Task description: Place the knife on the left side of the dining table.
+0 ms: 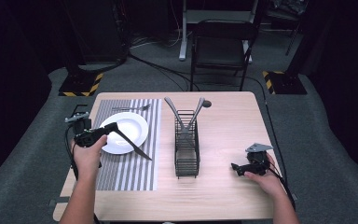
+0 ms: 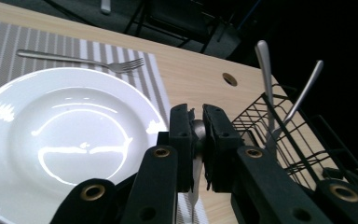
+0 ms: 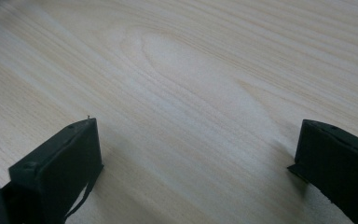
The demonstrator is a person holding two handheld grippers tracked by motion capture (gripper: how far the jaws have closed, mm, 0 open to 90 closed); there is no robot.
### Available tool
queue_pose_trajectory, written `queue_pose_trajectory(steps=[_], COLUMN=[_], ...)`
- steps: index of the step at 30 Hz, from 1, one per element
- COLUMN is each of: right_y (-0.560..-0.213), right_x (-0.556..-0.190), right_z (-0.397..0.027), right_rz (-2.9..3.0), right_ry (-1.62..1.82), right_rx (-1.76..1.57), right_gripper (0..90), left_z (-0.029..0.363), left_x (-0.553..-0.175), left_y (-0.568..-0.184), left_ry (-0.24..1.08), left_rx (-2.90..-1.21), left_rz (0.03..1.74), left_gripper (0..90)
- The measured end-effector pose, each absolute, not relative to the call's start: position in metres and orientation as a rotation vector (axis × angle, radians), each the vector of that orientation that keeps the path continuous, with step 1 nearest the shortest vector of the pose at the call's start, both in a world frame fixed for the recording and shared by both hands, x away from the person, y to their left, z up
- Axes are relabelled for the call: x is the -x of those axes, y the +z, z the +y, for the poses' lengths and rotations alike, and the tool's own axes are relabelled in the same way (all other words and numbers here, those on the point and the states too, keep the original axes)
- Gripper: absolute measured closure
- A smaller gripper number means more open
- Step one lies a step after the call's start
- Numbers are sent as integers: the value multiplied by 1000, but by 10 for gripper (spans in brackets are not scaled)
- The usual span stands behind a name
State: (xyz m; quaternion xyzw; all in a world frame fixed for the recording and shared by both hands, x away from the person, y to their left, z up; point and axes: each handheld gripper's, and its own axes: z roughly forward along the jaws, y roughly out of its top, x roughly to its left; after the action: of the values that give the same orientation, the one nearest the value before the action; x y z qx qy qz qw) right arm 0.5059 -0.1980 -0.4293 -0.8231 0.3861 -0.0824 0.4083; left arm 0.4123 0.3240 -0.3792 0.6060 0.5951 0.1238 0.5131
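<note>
One slim steel table knife [image 1: 133, 144], stiff and slippery, sits clamped by its handle in the left gripper [image 2: 196, 135]; the right gripper [image 3: 196, 154] gapes empty.

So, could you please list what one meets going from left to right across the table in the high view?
Left gripper → plate → wire basket → right gripper.

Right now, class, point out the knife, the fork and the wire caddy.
knife [image 1: 137, 149], high view, middle of the blade.
fork [image 2: 81, 59], left gripper view, on its handle.
wire caddy [image 1: 187, 154], high view, on its wire side.
</note>
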Motion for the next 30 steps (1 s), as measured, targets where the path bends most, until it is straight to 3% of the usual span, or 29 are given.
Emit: queue_pose_trajectory(steps=[30], right_y=[-429], right_x=[-506], right_z=[-198], right_rz=[976], right_ry=[-209], right_rx=[2072], right_gripper=[0], left_z=[367], left_x=[-381], left_y=[-428], left_ry=[318], left_rx=[-1260], left_rz=[1602], left_gripper=[771])
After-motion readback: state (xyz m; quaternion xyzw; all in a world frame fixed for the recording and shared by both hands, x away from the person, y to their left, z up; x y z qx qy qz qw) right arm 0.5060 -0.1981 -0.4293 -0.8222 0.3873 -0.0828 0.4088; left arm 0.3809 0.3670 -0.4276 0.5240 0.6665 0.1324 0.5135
